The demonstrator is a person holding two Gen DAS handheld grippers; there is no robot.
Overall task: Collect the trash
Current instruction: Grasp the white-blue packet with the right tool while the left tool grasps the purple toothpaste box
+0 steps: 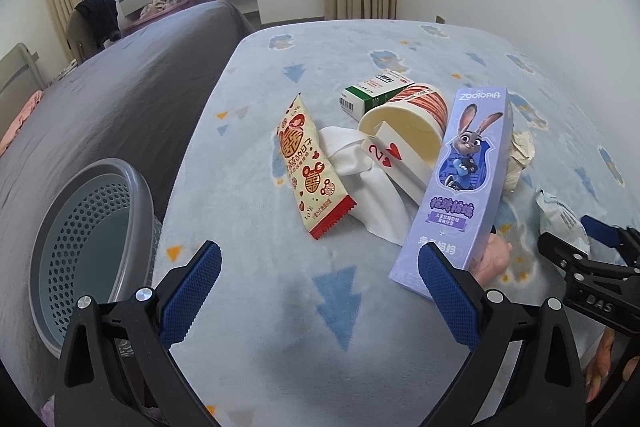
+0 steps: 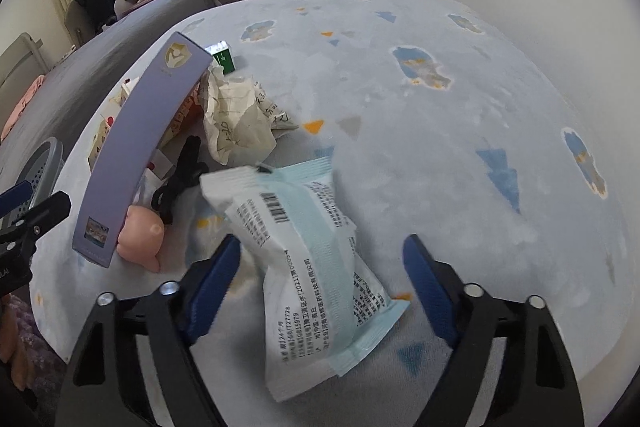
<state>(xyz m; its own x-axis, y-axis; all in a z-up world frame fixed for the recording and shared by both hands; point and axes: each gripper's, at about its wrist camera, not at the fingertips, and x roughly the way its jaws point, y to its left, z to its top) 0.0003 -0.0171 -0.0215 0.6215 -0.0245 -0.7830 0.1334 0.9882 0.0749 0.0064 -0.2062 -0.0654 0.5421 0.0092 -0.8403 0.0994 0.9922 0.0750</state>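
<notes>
from my left gripper, its fingers spread wide over bare blanket, i count 1 grey basket, 1 red-and-cream snack wrapper, 1 white tissue, 1 playing card marked "2" with hearts, 1 paper cup, 1 green-and-white box, and 1 purple box reading "zootopia". my right gripper gapes wide around 1 white-and-teal barcoded packet, near 1 crumpled paper.
</notes>
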